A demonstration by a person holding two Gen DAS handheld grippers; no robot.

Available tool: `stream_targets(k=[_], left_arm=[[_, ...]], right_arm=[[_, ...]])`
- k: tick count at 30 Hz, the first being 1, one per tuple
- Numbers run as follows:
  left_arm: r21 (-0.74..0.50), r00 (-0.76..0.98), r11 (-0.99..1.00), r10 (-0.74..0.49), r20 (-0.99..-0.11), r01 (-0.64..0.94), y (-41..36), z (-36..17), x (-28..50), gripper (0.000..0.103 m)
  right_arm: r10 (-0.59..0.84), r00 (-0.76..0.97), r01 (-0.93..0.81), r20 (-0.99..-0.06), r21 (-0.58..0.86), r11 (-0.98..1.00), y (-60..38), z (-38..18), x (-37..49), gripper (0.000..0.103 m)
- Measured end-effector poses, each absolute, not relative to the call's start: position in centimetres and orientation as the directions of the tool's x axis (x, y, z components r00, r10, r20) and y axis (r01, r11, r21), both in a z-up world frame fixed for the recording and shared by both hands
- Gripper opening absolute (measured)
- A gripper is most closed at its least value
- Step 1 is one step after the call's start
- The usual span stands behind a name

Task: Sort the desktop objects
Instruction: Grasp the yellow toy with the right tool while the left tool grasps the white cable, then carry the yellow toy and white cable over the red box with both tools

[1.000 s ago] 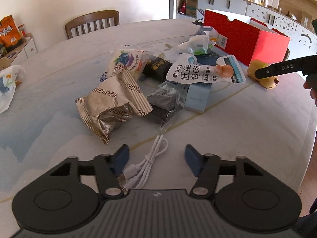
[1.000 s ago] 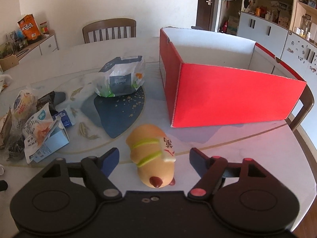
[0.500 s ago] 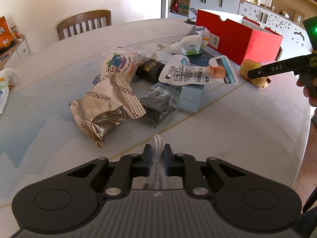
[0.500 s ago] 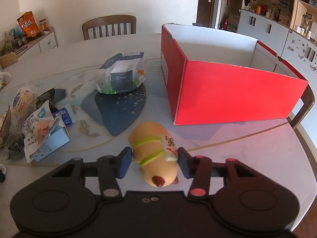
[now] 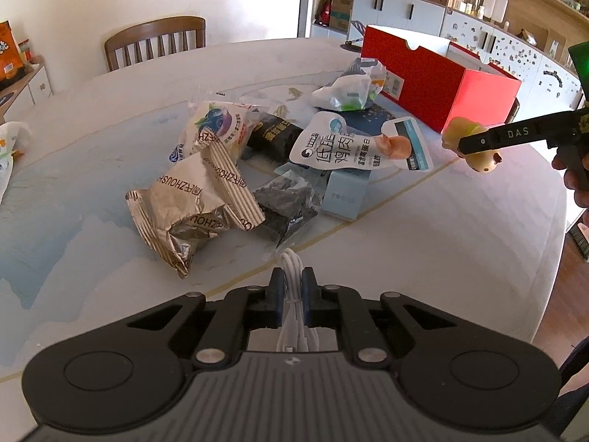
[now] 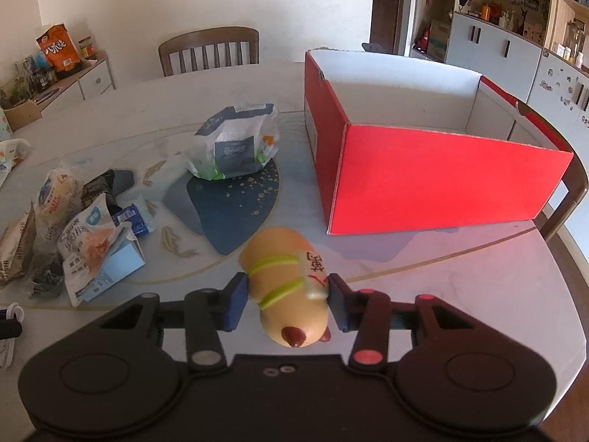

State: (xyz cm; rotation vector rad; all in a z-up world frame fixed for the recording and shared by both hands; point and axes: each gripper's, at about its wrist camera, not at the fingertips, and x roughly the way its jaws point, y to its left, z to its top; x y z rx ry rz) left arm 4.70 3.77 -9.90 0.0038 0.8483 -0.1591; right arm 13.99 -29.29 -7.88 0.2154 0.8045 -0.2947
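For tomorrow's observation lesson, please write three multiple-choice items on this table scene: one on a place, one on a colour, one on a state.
1. Where does the blue-and-white snack bag sit?
A. inside the box
B. on the table, left of the box
C. on the chair

2. What colour is the outside of the open box?
A. red
B. green
C. black

3. What is the left gripper doing?
A. standing wide open
B. pinching a white cable
C. holding a snack bag

Answers: 1 B, it rests beside the box's left wall; 2 A, its walls are red; 3 B, the white cable is clamped between its pads.
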Motion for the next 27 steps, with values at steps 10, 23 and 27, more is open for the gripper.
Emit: stream_targets(k=[10,23,27], left_arm=[[-0.088,0.663,0.984,-0.168,-0.730,0.152,3.1,-7.6,4.3,0.008],[-0.101,0.677,0.967,-0.236,-0.697,0.234,0.0,-3.0,7.3,0.008],[-0.097,0.687,0.960,-0.258,-0.679,0.264,-1.1,-1.7,8.3,0.008]], right_arm=[[-0.169,0.665,0.352,-0.728,0.105,0.930,-29.6,-6.0,12.4,0.045],[-0.170,0.655,0.388,-0.736,0.134,0.912,-29.9,-3.2,10.7,0.045],[-0.168,0.669,0.382,-0.724,0.140,0.914,-30.2,-1.8,10.6,0.045]])
